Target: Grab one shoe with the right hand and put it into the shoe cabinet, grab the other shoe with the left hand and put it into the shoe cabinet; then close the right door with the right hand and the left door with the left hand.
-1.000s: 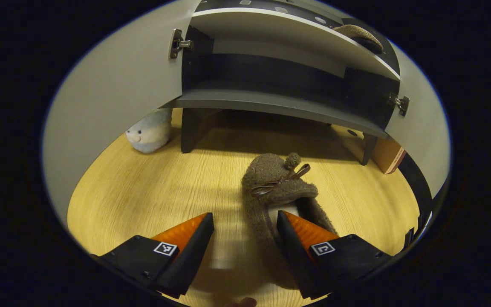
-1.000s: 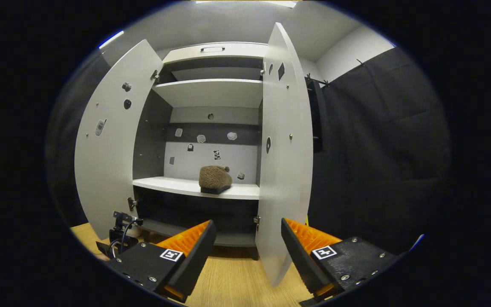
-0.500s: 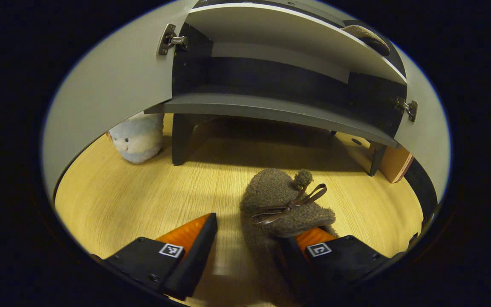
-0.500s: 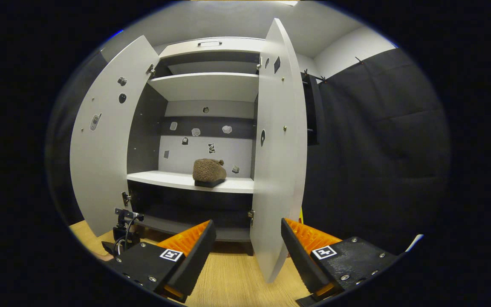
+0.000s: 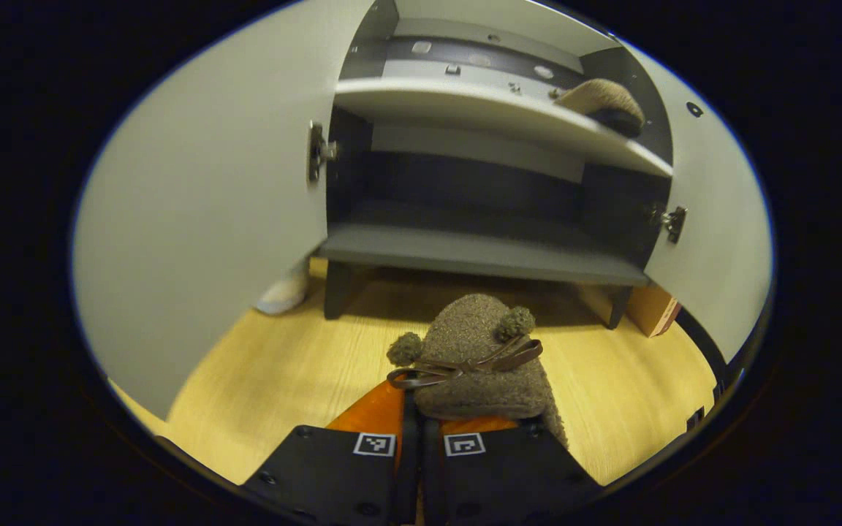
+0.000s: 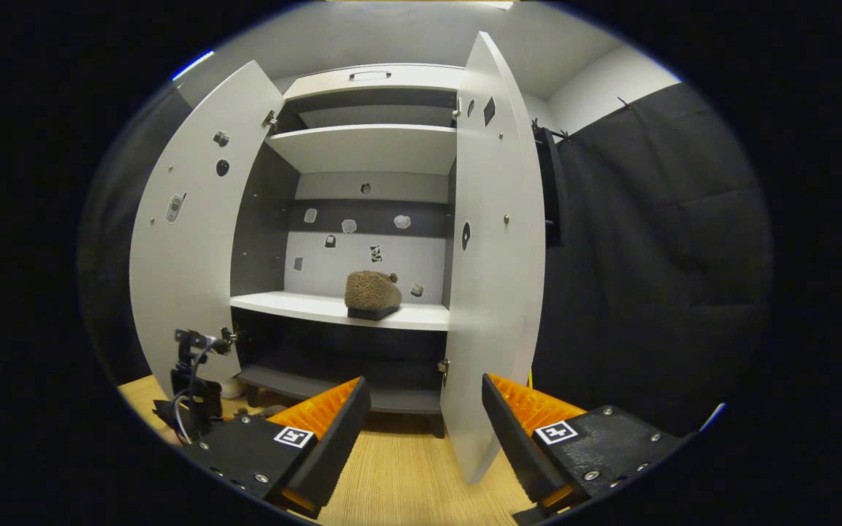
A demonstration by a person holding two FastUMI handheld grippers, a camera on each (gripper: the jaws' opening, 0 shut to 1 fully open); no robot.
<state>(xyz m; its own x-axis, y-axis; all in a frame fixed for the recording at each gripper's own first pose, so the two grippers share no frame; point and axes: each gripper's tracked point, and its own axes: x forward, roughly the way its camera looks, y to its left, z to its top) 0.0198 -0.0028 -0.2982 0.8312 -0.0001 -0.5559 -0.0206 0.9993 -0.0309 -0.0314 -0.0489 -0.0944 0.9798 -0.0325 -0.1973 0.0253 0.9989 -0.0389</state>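
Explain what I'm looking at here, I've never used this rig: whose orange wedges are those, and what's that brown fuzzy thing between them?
No robot arm here: a person holds a pair of tongs in each hand, and a fisheye camera rides on each pair, looking along its two orange fingers.

In the left gripper view, the left tongs are shut on a slipper, brown with a bow and pompoms. Beyond it stands the cabinet on a wooden floor, both doors open.

In the right gripper view, the right tongs are open and hold nothing. They face the cabinet from farther back, beside the right door. The other slipper already sits on the white shelf. At lower left you can see the other hand's rig.
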